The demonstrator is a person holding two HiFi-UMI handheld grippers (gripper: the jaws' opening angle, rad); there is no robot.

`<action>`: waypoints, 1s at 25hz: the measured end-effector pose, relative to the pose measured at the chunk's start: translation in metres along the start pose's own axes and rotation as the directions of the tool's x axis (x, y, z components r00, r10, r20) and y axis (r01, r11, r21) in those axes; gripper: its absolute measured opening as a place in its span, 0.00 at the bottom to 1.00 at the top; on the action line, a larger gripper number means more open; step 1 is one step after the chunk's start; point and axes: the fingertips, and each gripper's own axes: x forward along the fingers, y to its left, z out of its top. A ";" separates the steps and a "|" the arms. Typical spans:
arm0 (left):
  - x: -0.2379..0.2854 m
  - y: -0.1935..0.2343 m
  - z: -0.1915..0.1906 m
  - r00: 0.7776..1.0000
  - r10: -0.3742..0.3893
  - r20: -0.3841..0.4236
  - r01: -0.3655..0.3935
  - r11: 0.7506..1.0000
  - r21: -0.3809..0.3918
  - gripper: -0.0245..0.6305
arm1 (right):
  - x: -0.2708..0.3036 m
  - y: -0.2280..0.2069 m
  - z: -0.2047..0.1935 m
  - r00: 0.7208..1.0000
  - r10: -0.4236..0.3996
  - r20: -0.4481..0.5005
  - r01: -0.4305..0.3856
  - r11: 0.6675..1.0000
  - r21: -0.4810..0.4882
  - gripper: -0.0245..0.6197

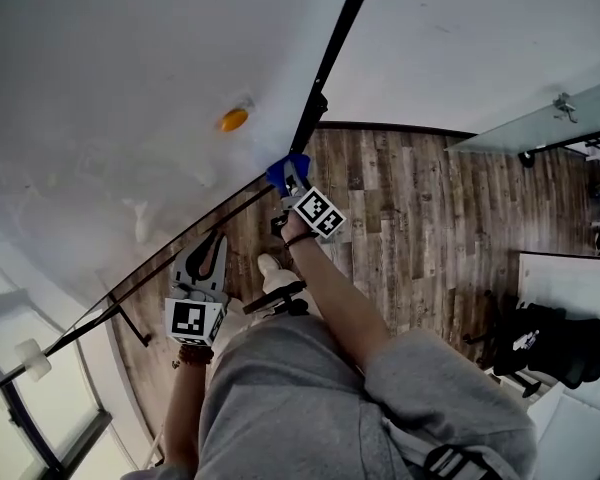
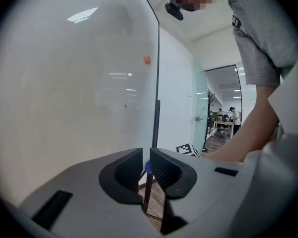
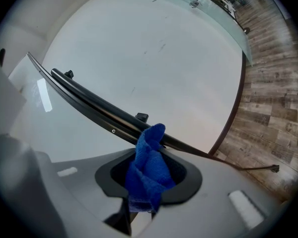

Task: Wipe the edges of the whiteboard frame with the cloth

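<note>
A crumpled bright blue cloth [image 3: 150, 168] is clamped between the closed jaws of the right gripper [image 3: 156, 155], its loose top sticking out past the jaw tips and touching the thin black frame [image 3: 94, 105] of a large glossy white whiteboard [image 1: 130, 68]. From the head view, the cloth sits at the board's lower corner, where the long black side edge meets the bottom edge. The left gripper [image 2: 150, 165] is lower along the bottom edge, near the person's body, and holds nothing. Its jaws stand only a narrow slit apart, and the black frame edge lines up with that slit; whether they touch it cannot be told. A small orange round magnet [image 1: 234, 120] sits on the board above the corner. Below is a brown wood plank floor [image 1: 420, 218], and the person's grey shirt [image 1: 310, 398] fills the bottom of the head view.
</note>
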 end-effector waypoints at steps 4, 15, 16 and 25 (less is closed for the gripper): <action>-0.001 0.002 0.002 1.000 0.022 0.014 -0.022 1.000 0.002 0.12 | 0.005 -0.002 -0.003 0.999 0.016 -0.029 -0.017 1.000 -0.021 0.21; 0.001 0.006 -0.002 1.000 0.030 -0.005 -0.030 1.000 0.009 0.11 | 0.011 -0.001 -0.014 0.990 0.035 -0.140 -0.059 0.983 -0.171 0.21; 0.001 0.006 -0.003 1.000 0.028 -0.005 -0.028 1.000 0.010 0.12 | 0.012 -0.001 -0.014 0.988 0.038 -0.147 -0.064 0.981 -0.181 0.21; 0.002 0.007 -0.001 1.000 0.027 -0.003 -0.027 1.000 0.016 0.11 | 0.013 0.000 -0.021 0.976 0.032 -0.216 -0.097 0.949 -0.301 0.20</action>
